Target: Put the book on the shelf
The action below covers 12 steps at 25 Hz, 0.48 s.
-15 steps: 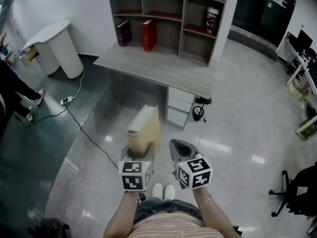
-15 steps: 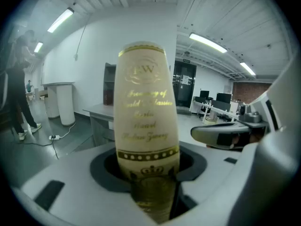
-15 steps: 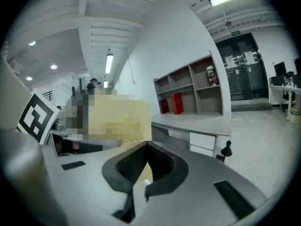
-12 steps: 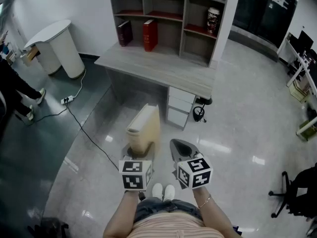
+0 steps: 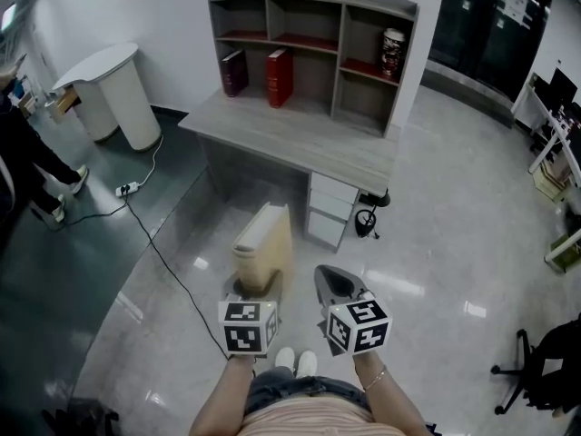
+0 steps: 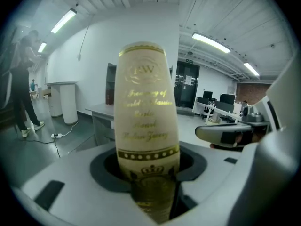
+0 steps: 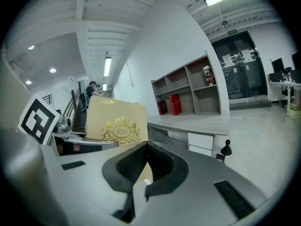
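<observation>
A thick cream hardcover book (image 5: pixel 264 248) with gold lettering stands upright, the foot of its rounded spine clamped between the fingers of the left gripper (image 5: pixel 251 291). Well ahead, the grey wooden shelf unit (image 5: pixel 313 48) with open compartments stands on the bench (image 5: pixel 300 139).

**Around the Room**

A white rounded counter (image 5: pixel 113 89) stands far left, with a power strip (image 5: pixel 125 189) and black cable (image 5: pixel 159 243) on the floor beside it. A dark red book (image 5: pixel 234 71), a brighter red book (image 5: pixel 278 76) and a patterned canister (image 5: pixel 392 53) stand in the shelf (image 5: pixel 336 57) on the worktop (image 5: pixel 300 139). A black office chair (image 5: pixel 536 371) stands near right.
</observation>
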{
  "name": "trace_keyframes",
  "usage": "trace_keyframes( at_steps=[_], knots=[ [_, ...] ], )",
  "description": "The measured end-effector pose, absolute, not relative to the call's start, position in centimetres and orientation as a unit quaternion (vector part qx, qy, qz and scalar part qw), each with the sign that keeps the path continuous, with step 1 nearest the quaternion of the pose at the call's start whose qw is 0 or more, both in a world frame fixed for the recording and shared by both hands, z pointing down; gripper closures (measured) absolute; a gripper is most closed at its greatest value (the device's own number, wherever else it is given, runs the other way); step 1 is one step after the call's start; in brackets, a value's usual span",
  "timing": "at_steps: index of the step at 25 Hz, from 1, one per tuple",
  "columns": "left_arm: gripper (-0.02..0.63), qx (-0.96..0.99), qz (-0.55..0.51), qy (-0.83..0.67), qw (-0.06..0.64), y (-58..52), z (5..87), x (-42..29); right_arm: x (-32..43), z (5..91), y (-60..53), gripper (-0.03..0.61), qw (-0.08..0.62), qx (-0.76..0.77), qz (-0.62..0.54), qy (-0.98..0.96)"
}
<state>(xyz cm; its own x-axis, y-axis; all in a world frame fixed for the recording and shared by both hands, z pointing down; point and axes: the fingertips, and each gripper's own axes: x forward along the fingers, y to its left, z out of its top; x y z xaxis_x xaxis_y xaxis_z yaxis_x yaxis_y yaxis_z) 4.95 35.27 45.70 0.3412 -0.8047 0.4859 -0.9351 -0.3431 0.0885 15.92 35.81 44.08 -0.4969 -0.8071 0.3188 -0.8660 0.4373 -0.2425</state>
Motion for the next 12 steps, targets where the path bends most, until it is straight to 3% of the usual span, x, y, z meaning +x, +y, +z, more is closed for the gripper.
trace_keyframes(
  at_steps=[12],
  knots=[
    [0.385,0.782,0.163,-0.578,0.165,33.5,44.2,4.8,17.2,43.3,34.2,0.569,0.082,0.48,0.17,-0.857]
  ],
)
